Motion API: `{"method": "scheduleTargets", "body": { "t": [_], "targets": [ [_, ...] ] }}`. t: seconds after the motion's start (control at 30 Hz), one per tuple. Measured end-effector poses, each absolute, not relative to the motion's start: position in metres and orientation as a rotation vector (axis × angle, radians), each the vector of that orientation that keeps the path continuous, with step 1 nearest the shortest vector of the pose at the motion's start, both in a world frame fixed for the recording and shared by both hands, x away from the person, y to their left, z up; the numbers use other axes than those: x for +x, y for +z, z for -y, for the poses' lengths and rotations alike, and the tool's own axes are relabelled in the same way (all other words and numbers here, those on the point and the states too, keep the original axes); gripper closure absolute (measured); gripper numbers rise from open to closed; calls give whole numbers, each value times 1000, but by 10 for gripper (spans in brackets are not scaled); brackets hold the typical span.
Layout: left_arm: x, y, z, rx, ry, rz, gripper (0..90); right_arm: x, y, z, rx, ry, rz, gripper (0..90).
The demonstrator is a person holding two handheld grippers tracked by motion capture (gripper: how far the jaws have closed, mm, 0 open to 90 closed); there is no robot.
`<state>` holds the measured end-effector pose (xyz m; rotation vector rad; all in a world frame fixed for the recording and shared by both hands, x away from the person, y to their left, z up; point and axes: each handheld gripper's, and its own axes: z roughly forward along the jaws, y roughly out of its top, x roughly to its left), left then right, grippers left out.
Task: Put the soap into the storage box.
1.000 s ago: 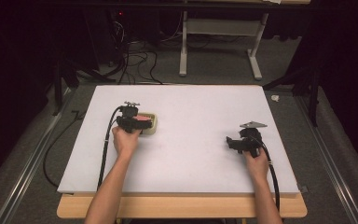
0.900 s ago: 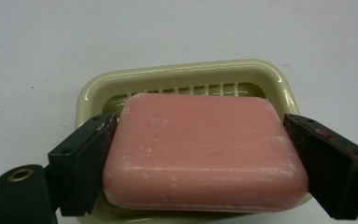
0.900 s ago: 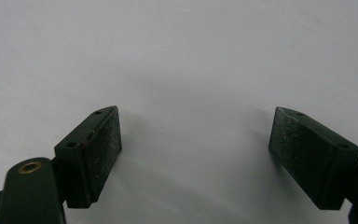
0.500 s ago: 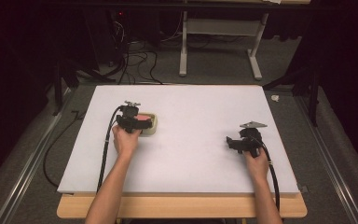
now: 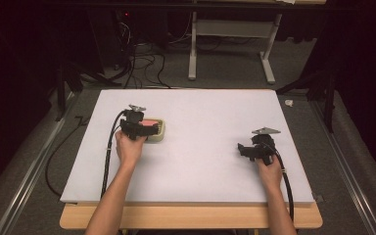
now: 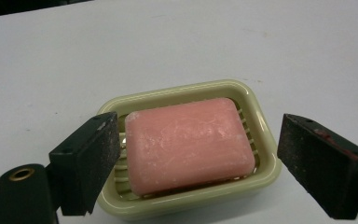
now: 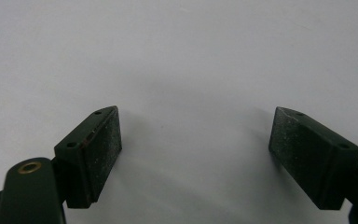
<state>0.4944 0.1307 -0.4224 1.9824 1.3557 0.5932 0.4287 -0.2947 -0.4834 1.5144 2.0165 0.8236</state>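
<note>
A pink bar of soap [image 6: 189, 143] lies in a pale green soap dish [image 6: 261, 122] on the white table. My left gripper [image 6: 198, 170] is open, its two black jaws standing on either side of the dish without touching the soap. From above, the left gripper [image 5: 149, 129] sits over the soap dish [image 5: 157, 133] at the table's left. My right gripper [image 7: 196, 156] is open with bare table between its jaws. In the high view the right gripper [image 5: 245, 149] rests near the right side, far from the dish.
The white table [image 5: 200, 122] lies on a wooden board [image 5: 191, 218]. Black cables [image 5: 108, 156] trail from each gripper toward the front edge. Behind the table a desk frame [image 5: 230, 44] and loose cables [image 5: 142, 58] stand on the grey floor.
</note>
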Motion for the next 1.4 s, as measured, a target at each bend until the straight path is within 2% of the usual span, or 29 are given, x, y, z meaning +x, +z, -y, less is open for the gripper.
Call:
{"method": "scheduleTargets", "body": {
  "t": [1.4],
  "targets": [
    [445, -405, -159, 1935, 597, -1285, 151, 429, -483, 295, 1511, 822, -2016, 178]
  ]
}}
